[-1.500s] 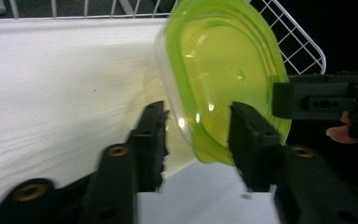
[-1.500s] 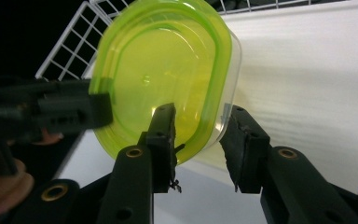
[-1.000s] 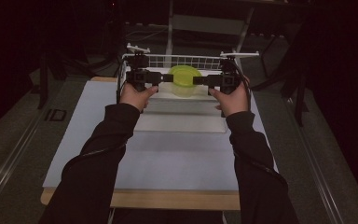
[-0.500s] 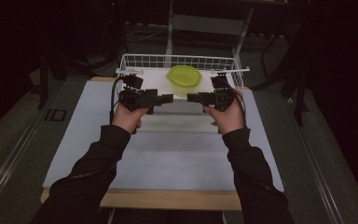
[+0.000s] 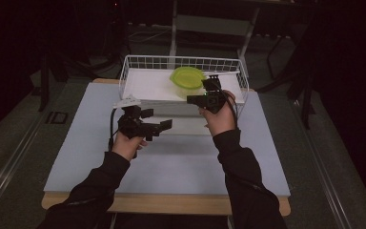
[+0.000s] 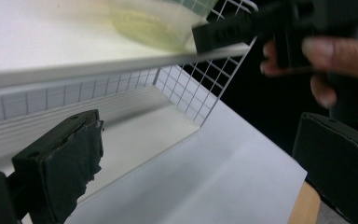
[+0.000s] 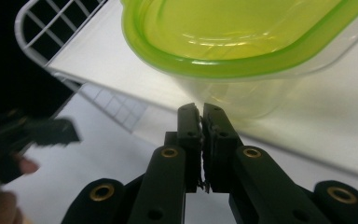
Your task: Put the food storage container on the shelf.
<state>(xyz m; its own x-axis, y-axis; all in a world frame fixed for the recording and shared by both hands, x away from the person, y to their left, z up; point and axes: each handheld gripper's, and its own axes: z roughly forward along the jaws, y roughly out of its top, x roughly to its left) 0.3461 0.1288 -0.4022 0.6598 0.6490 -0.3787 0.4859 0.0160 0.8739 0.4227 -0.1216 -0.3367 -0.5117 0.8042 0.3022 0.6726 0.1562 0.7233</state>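
Translucent lime-green plastic bowl (image 5: 188, 78) sits upper centre of high view, inside white wire basket (image 5: 138, 63) on its white tray.

R gripper (image 5: 191, 100) just below-right of bowl, close to it but apart. Jaws pressed together after closing just now, nothing between them. In right gripper view, bowl (image 7: 242, 42) looms directly above closed jaw tips, no contact.

L gripper (image 5: 169, 124) lower left of bowl, well apart, in front of basket. Jaws spread wide after opening just now, empty. In left gripper view, bowl (image 6: 154, 25) top centre, far beyond jaws.
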